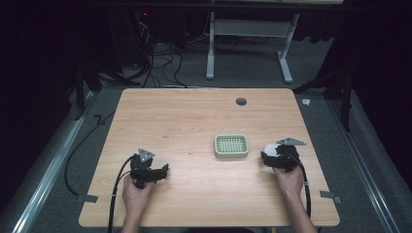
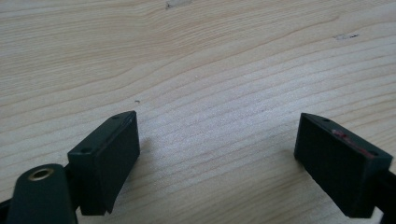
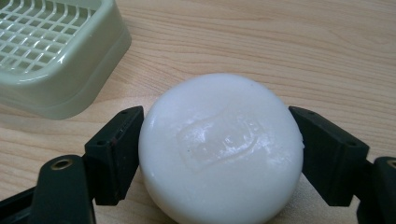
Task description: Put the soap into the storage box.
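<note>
Right gripper view: right gripper (image 3: 219,154) jaws clamp smooth round white soap (image 3: 220,147) | ribbed green tray (image 3: 60,56) beside | left gripper (image 2: 217,163) jaws wide, empty, over woodgrain surface (image 2: 210,70)

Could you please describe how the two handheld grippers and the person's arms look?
Both the left gripper and right gripper are black, with blocky two-piece jaws, a grey three-cornered plate on top and a black trailing cable. The left jaw mount has a brass-coloured eyelet. The forearms show no sleeves.

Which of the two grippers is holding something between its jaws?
The right gripper: its jaws press on both sides of a round white soap. The left gripper is open, with just bare table between its jaws.
</note>
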